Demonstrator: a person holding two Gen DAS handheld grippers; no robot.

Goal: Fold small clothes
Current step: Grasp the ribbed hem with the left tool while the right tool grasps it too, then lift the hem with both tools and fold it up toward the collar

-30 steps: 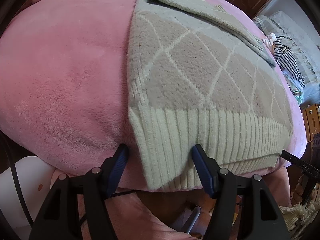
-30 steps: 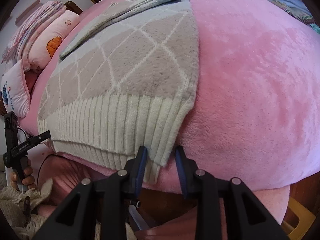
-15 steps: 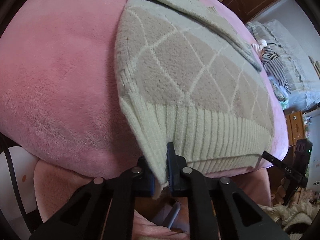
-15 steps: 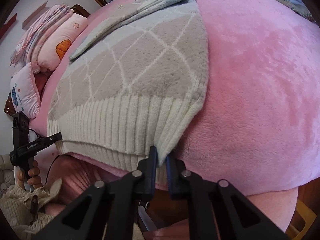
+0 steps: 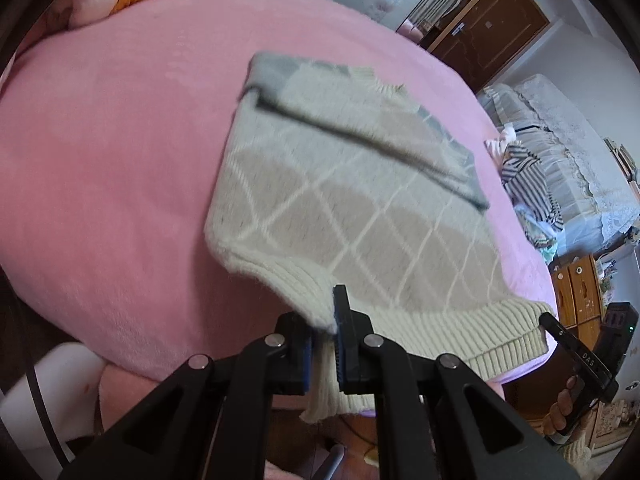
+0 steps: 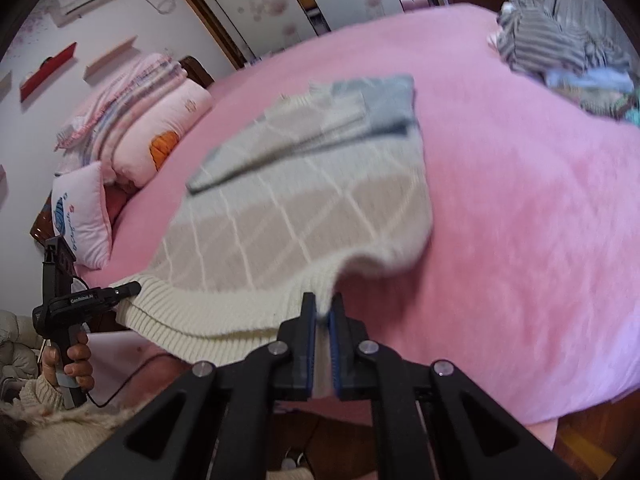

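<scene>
We have the sweater [image 5: 360, 208] spread on the pink bed [image 5: 120, 160], its ribbed hem [image 6: 224, 312] raised off the near edge; the left gripper [image 5: 326, 332] has its jaws clamped on one hem corner, the right gripper [image 6: 322, 320] on the other; as we judge it, a thin pinch may slip from the heavy knit, or uneven hands could skew the fold and disturb the tucked sleeve [image 5: 360, 132].

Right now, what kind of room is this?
Most likely a bedroom: a wide bed with a fluffy pink blanket, soft pink pillows stacked at its head, and a brown wooden wardrobe by the far wall.
</scene>
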